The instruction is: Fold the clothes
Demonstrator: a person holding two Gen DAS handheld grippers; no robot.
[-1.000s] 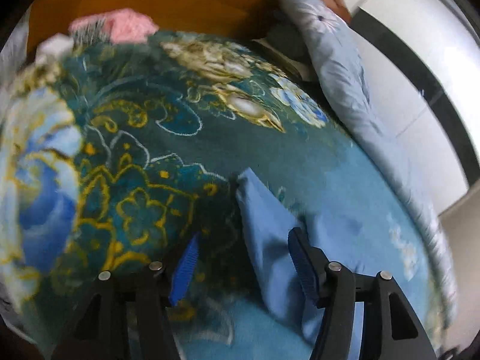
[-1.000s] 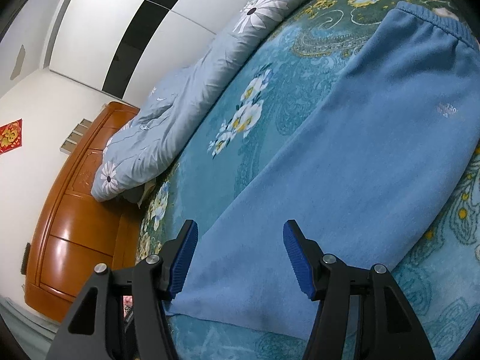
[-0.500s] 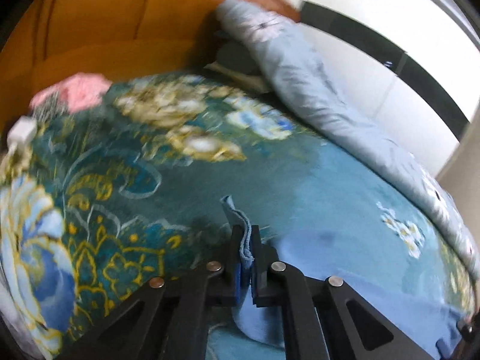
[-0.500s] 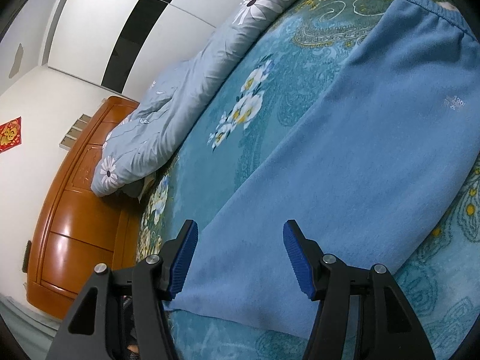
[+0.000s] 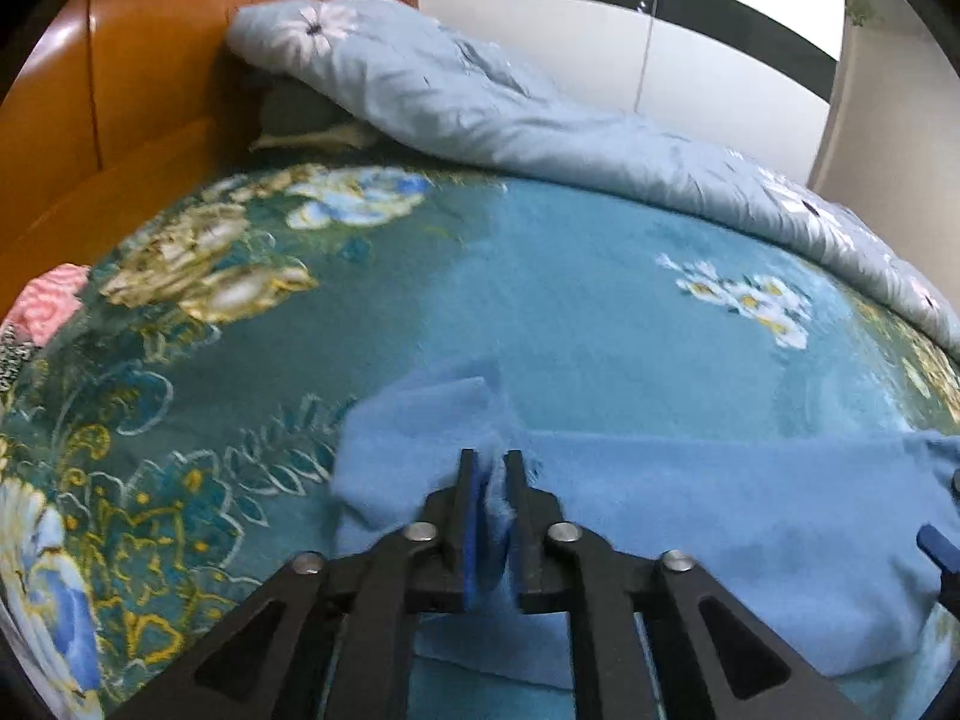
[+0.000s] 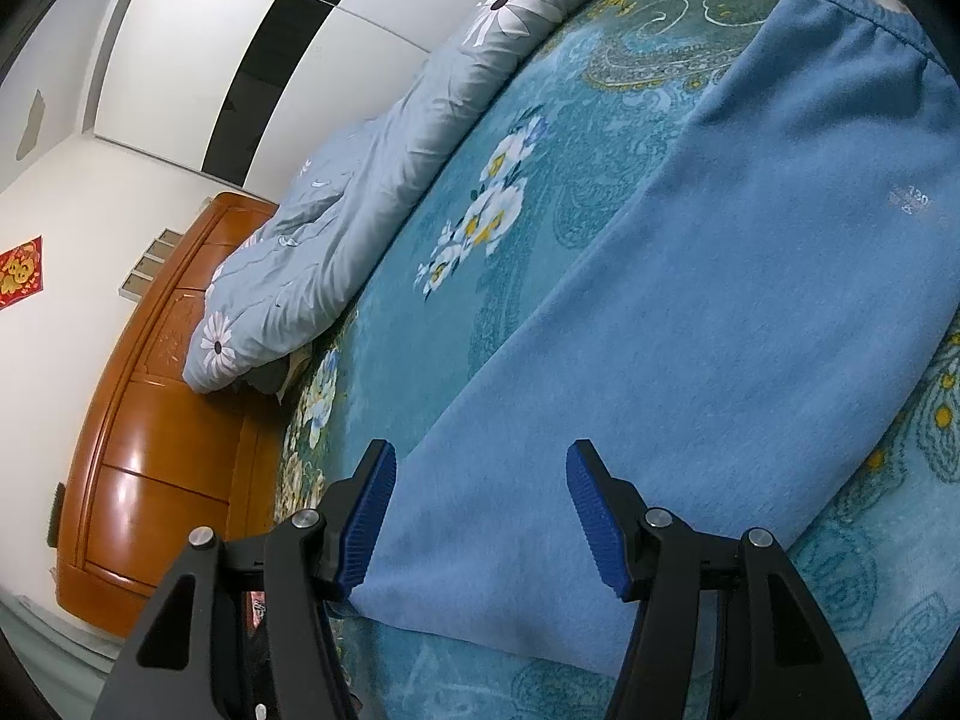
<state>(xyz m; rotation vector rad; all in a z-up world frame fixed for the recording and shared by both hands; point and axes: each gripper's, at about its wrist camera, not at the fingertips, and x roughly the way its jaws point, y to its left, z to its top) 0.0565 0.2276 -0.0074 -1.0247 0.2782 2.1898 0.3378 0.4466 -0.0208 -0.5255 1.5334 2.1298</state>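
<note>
Left gripper (image 5: 492, 468) clamped on a pinch of the blue pants (image 5: 690, 516). Right gripper (image 6: 480, 492) wide open over the pants, which lie flat on the bedspread (image 6: 540, 192).

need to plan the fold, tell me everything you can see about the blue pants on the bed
The blue pants look like soft, fuzzy fleece in plain mid-blue, with a gathered elastic waistband at the far end and a small pale printed mark near it. They lie mostly flat on the teal floral blanket. At the near end the left gripper is shut on a pinch of the fabric, which bunches up around its fingers. The right gripper is open above the near hem, its fingers either side of the cloth, not gripping it.
</note>
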